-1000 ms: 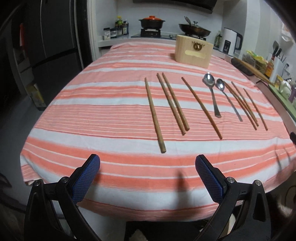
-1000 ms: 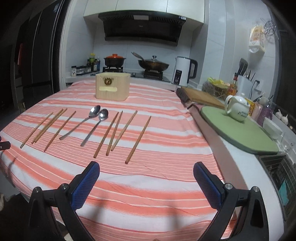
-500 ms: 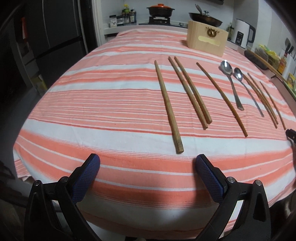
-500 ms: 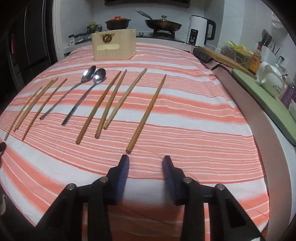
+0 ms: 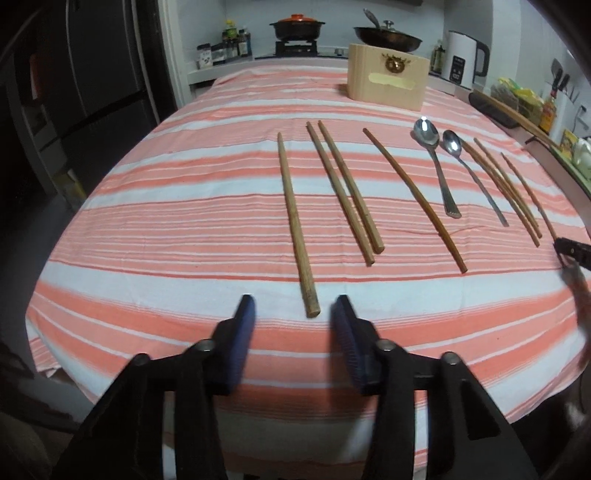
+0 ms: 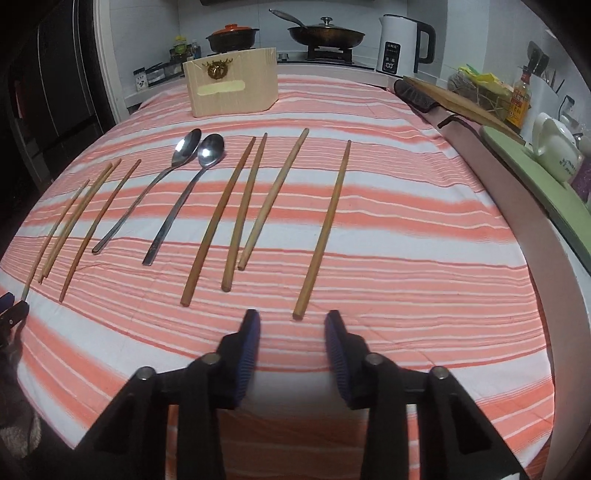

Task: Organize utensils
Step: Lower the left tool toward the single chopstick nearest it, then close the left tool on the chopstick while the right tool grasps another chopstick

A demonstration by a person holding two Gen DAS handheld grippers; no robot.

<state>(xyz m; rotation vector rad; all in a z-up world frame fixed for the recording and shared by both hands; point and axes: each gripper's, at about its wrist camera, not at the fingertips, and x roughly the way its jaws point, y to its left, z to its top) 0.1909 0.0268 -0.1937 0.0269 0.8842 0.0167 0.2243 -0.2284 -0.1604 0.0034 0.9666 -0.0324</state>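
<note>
Several wooden chopsticks and two metal spoons (image 5: 436, 162) lie in a row on the striped tablecloth (image 5: 184, 206). My left gripper (image 5: 293, 317) is open with narrowed jaws, its tips either side of the near end of the leftmost chopstick (image 5: 293, 218), not touching it. My right gripper (image 6: 291, 328) is open with narrowed jaws just short of the near end of the rightmost chopstick (image 6: 325, 229). The spoons also show in the right wrist view (image 6: 177, 188). A wooden utensil box (image 5: 388, 83) stands at the far side; it also shows in the right wrist view (image 6: 231, 86).
A stove with a red pot (image 5: 297, 27) and a pan (image 6: 325, 33) is behind the table. A white kettle (image 6: 400, 46), a cutting board (image 6: 454, 99) and a teapot (image 6: 556, 147) on a green mat line the right counter. A dark fridge (image 5: 92, 74) stands left.
Both grippers have moved forward toward the chopstick ends. The left jaws have narrowed from wide open; the right jaws narrowed earlier and have widened slightly.
</note>
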